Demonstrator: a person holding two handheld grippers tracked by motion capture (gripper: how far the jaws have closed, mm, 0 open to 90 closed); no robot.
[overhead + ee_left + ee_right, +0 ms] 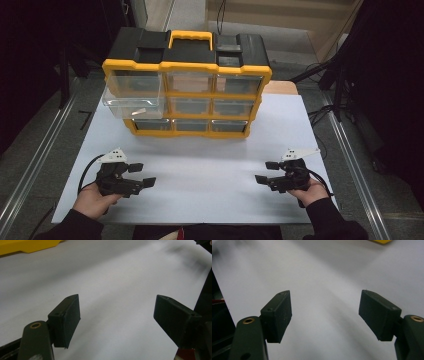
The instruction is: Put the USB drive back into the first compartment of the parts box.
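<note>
Organiser (187,85), yellow and black with clear drawers in three rows, stands at the far middle of the white sheet (210,170), drawer fronts toward the person. Top-left drawer (132,92) is pulled out and overhangs the rows beneath; the other drawers sit flush. A small pale item lies in the open drawer; it cannot be identified.

Left gripper (141,175) rests low on the near left of the sheet, jaws apart and empty, pointing inward. Right gripper (266,172) mirrors it on the near right, jaws likewise apart, nothing between them. Both are well apart from the organiser.

Judgement: a ready posture, jaws pre-opened for a grasp. The open drawer lies on the left gripper's side, so that gripper looks the likelier to reach it.
</note>
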